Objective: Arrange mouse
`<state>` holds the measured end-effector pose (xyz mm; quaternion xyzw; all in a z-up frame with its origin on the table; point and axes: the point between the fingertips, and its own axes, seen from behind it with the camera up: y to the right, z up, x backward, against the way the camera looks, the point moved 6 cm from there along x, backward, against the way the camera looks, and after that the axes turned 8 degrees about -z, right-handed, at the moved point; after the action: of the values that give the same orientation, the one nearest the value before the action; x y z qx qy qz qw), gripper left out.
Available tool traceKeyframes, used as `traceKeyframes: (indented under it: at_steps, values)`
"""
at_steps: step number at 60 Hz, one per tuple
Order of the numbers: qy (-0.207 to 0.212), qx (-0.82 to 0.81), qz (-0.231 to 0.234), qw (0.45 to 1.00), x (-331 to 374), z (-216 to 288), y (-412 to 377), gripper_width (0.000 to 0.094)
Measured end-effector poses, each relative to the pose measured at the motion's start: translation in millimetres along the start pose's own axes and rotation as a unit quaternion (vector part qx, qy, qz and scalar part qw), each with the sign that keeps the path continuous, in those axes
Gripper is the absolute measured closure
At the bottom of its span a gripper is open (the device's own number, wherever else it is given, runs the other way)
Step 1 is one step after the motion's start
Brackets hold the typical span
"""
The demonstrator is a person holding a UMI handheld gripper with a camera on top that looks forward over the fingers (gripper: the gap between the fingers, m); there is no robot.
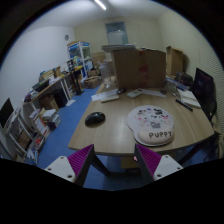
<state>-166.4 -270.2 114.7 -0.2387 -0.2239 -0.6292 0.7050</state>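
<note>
A black mouse [95,118] lies on the left part of a wooden table [112,137], well ahead of my fingers. A round white mouse pad [153,122] with cartoon drawings and the word "PUPPY" lies to the right of the mouse, apart from it. My gripper [114,158] hangs above the table's near edge, its two fingers wide apart with nothing between them. The magenta pads [82,157] show on the inner faces.
A large cardboard box [138,70] stands at the far side of the table. Papers [107,96] lie near it and more items [188,98] lie at the right end. A black chair [206,90] stands at the right. Cluttered desks and shelves [45,95] line the left wall over blue floor.
</note>
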Motion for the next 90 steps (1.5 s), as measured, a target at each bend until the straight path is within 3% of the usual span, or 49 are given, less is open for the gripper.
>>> traceKeyframes:
  at_steps: [14,31,45,60,76,81,85,90]
  values:
    - [-0.002,-0.007,-0.006,1.000,-7.0,-7.0,15.9,0.0109]
    - [0.003,0.041,0.044,0.998,-76.1,8.1,-69.1,0.0106]
    - [-0.035,0.043,0.044,0.997,-148.0,8.0,-122.6,0.0096]
    - [-0.012,0.044,-0.020,0.999,-206.2,38.7,-133.2,0.0103]
    - [0.011,0.034,-0.052,0.998,-257.4,74.7,-144.8,0.0097]
    - [0.020,0.028,-0.059,0.998,-264.6,80.2,-144.9,0.0151]
    - [0.024,0.029,-0.058,0.998,-266.2,80.4,-145.7,0.0303]
    - [0.025,0.033,-0.055,0.998,-266.2,79.7,-147.4,0.0376]
